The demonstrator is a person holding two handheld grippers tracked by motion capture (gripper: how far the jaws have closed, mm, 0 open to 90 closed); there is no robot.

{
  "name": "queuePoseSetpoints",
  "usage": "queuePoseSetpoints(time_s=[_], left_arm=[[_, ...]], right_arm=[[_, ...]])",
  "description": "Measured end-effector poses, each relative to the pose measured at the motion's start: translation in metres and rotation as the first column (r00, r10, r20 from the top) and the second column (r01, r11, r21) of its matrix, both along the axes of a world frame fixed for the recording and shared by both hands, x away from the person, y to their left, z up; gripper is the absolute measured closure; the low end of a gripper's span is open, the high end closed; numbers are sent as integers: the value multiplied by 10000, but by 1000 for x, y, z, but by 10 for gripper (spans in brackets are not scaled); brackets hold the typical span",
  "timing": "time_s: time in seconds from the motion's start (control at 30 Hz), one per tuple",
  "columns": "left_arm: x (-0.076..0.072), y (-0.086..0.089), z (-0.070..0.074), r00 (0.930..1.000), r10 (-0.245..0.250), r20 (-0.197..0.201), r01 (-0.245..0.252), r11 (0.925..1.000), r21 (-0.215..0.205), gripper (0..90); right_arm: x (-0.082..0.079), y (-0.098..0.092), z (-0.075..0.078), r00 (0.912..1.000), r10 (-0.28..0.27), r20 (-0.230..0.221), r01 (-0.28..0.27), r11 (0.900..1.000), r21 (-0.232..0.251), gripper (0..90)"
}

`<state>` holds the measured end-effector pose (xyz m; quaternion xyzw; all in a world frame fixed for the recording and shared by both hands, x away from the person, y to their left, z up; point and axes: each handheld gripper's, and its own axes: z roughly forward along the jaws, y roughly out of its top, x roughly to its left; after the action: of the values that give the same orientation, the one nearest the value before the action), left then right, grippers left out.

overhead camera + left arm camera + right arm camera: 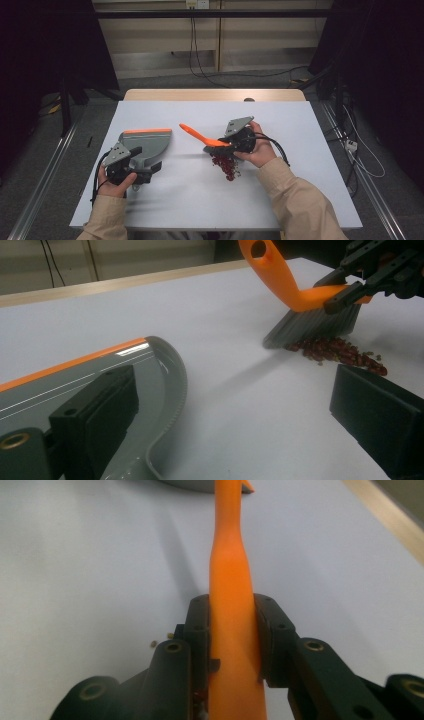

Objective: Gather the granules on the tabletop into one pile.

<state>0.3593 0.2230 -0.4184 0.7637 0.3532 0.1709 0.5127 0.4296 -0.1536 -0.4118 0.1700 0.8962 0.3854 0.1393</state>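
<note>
sweeping under way at a white table (300, 200), seen from the person's side: the right gripper (226, 143) is clamped on the orange handle of a small brush (200, 135), its two black jaws pressed against either flank of the handle, as the right gripper view shows close up with the brush (231, 630) running straight up between the pads. the handle slants up and away toward the table's middle, while the grey bristles (312, 325) rest on the tabletop at the edge of a small heap of dark red beans (226, 165). in the left gripper view the beans (335, 350) lie in a loose streak just beside the bristles, touching them at the near edge, and the brush (280, 280) rises to a hanging hole at its tip.

to the left, well apart from the heap, a grey dustpan (150, 142) with an orange lip lies flat on the table, lip pointing away from the person. the left gripper (146, 170) sits at the pan's handle end. in its own view one jaw lies over the dustpan (150, 390) and the other stands far off to the side over bare table, so the jaws stand wide apart and are not pinching the pan.

both forearms, in beige sleeves (295, 200), come in from the near edge.
</note>
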Motion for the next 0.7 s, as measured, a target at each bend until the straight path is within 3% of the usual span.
queuePoseSetpoints(time_s=[0.1, 0.17, 0.27, 0.53, 0.7], left_arm=[[0, 0, 0, 10000, 34, -40, -34, 10000, -32, 51], [0, 0, 0, 10000, 56, -38, -56, 10000, -70, 51], [0, 1, 0, 10000, 16, -26, -16, 10000, 8, 51], [0, 1, 0, 9999, 143, -33, -144, 9998, -138, 51], [0, 2, 1, 9999, 141, -3, -141, 9999, -37, 51]], right_arm=[[1, -4, 5, 9995, -223, 215, 213, 9987, 465, 712], [1, -7, 10, 9996, -288, -62, 292, 9955, 898, 712], [-4, -7, 16, 9998, -212, -69, 218, 9956, 907, 712], [-33, -8, 26, 9940, 736, -805, -580, 9817, 1812, 712], [-48, -8, 19, 9813, 1517, -1184, -1303, 9765, 1714, 712]])
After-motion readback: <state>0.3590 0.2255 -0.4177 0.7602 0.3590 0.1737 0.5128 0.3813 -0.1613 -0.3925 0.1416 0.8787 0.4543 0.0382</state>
